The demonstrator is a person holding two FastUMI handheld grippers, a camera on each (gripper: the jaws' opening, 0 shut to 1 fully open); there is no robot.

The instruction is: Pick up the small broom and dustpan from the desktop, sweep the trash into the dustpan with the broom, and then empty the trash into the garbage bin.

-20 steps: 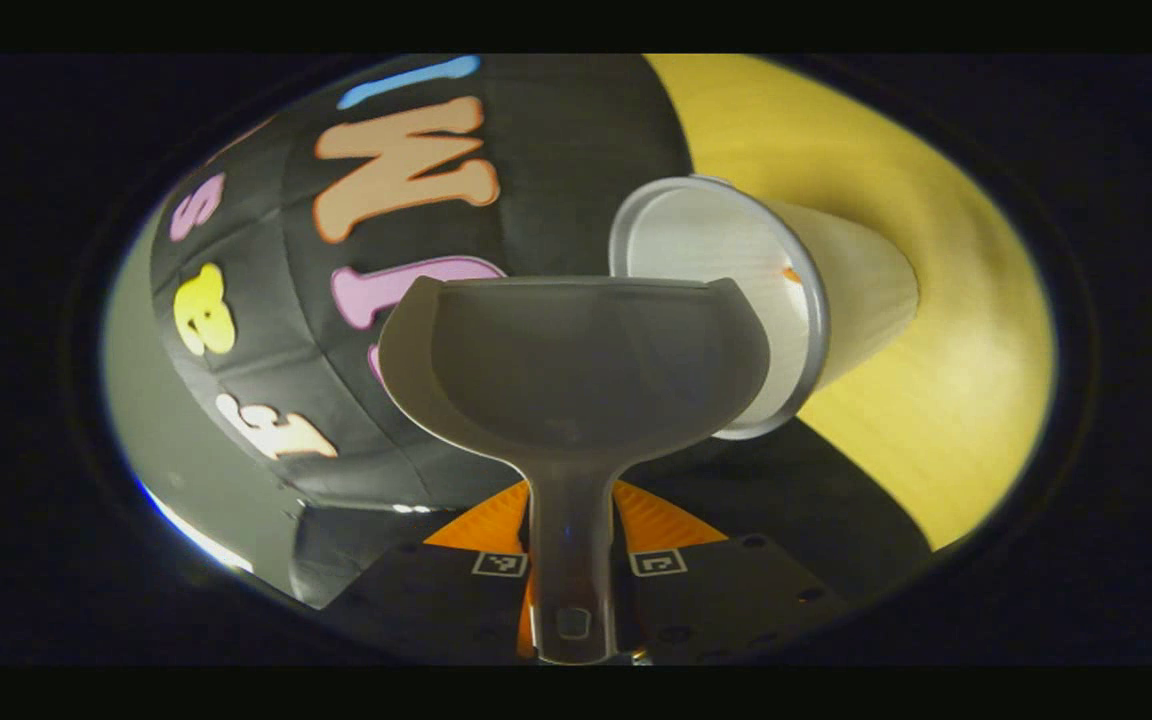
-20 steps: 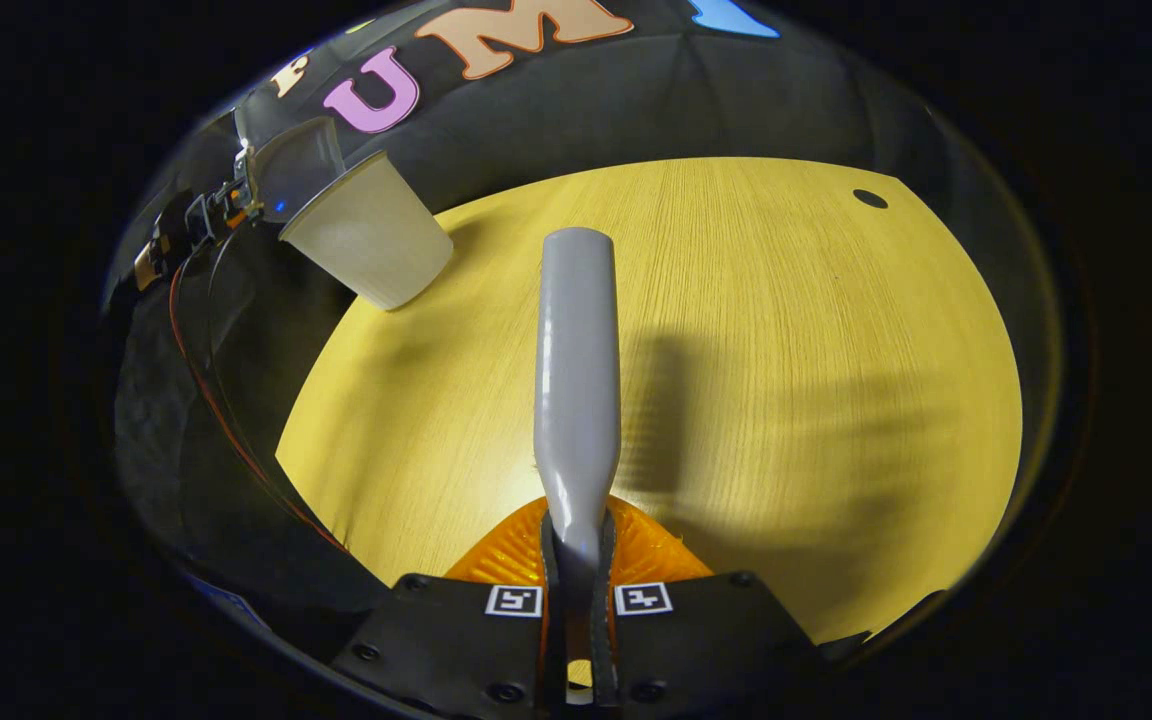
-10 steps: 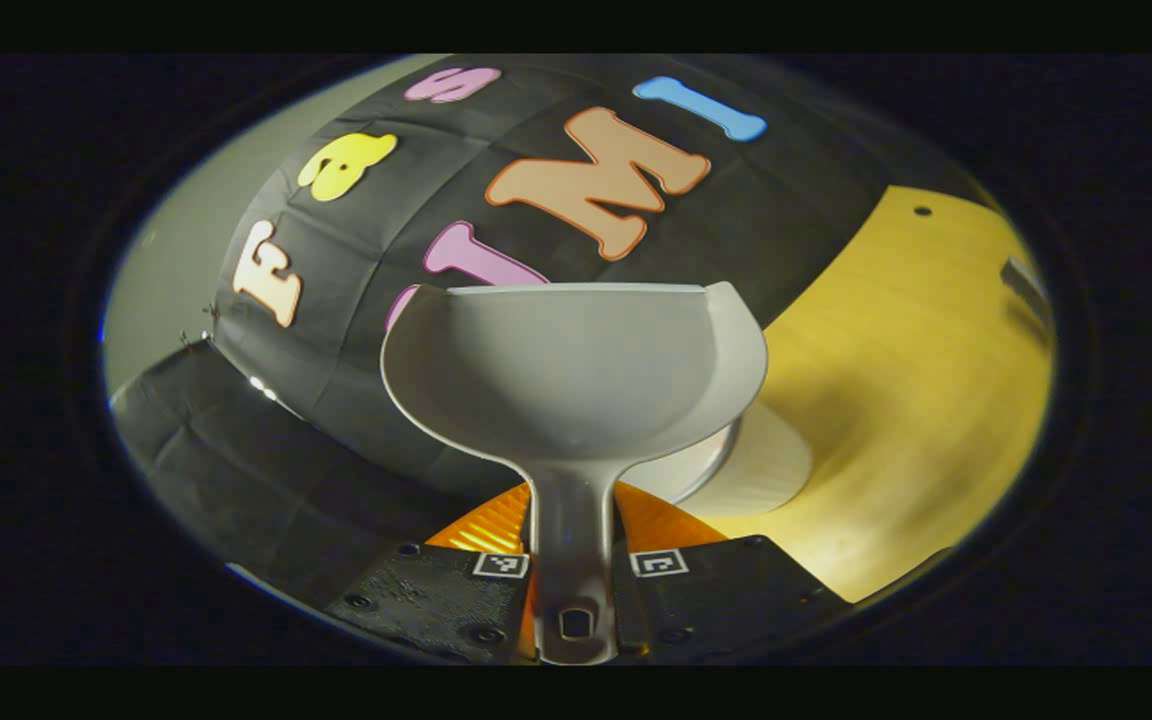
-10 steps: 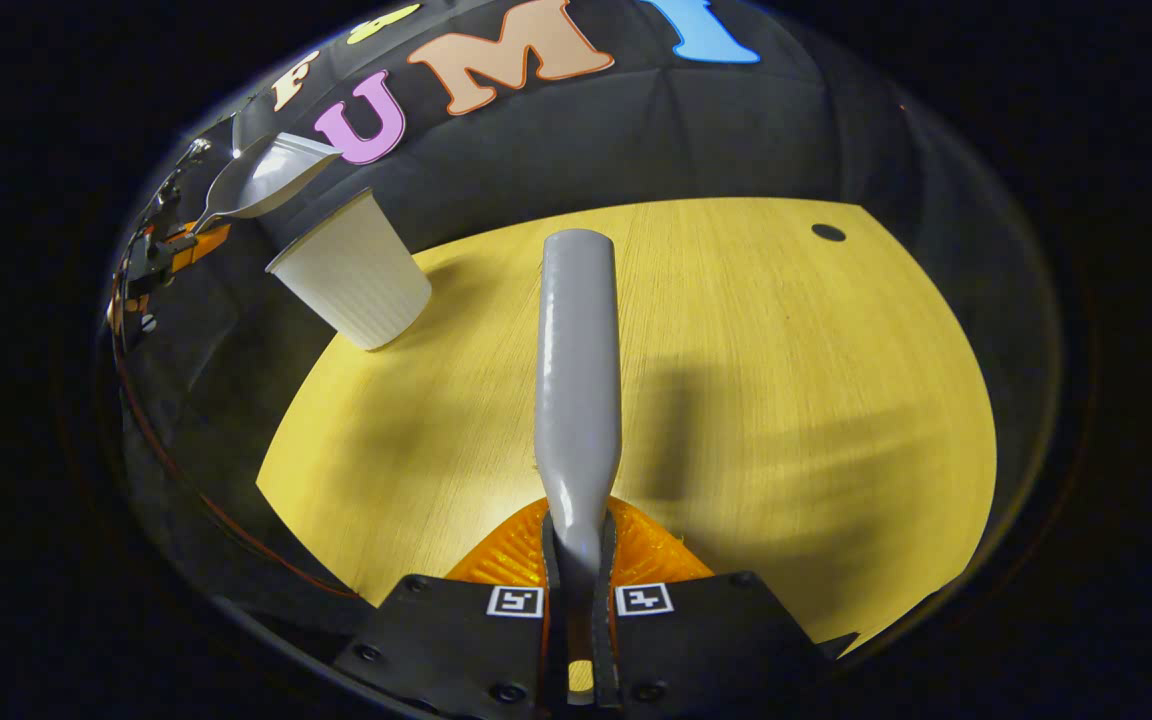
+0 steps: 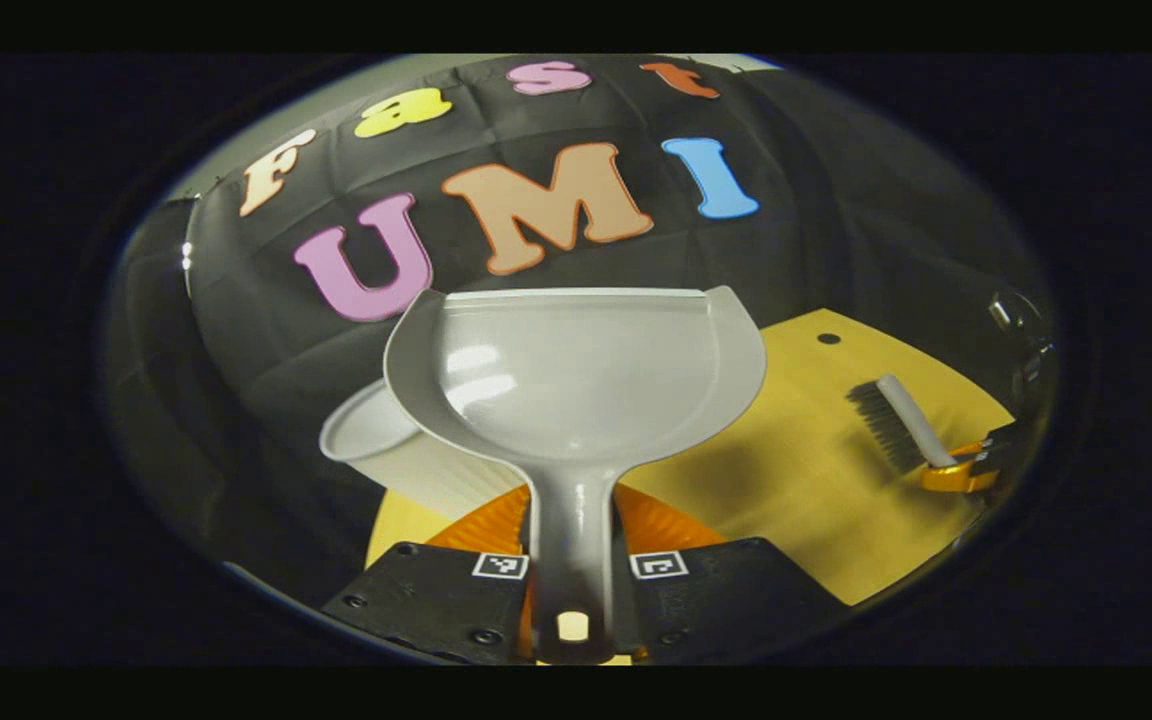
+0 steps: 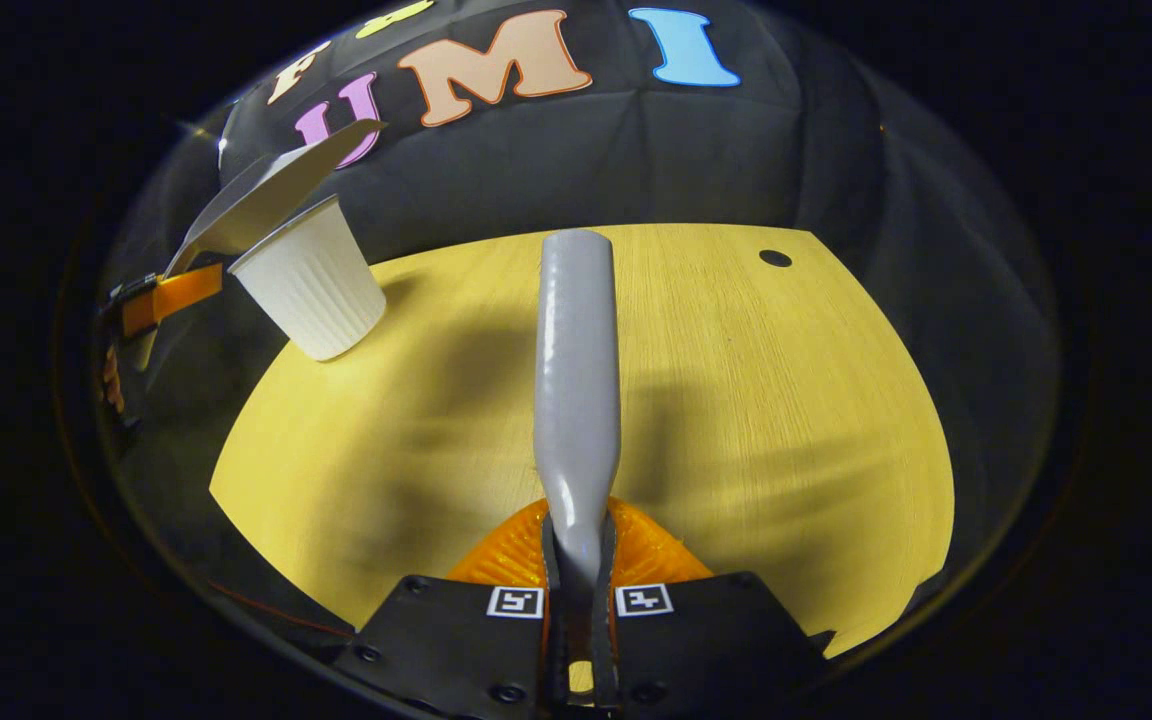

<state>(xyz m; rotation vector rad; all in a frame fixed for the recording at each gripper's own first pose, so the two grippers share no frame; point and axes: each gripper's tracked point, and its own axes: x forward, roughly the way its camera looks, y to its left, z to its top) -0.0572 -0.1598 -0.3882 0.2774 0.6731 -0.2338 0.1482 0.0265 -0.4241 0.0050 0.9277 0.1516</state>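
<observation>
Right gripper (image 6: pixel 576 560): at 6 o'clock in the right gripper view, fingers closed on the broom handle.
Broom (image 6: pixel 576 370): grey handle running from the fingers toward 12 o'clock, above the desktop; bristles hidden.
Desktop (image 6: pixel 786 420): yellow wood grain, with a small dark hole (image 6: pixel 774 258) toward 1 o'clock.
Garbage bin (image 6: pixel 311 285): white ribbed cup at 10 o'clock, standing near the desktop's far edge, leaning a little.
Dustpan (image 6: pixel 266 195): pale grey, tilted, just above the bin's rim at 10 o'clock.
Left gripper (image 6: pixel 161 300): at 9 o'clock, at the dustpan's handle end; grip too small to judge.
</observation>
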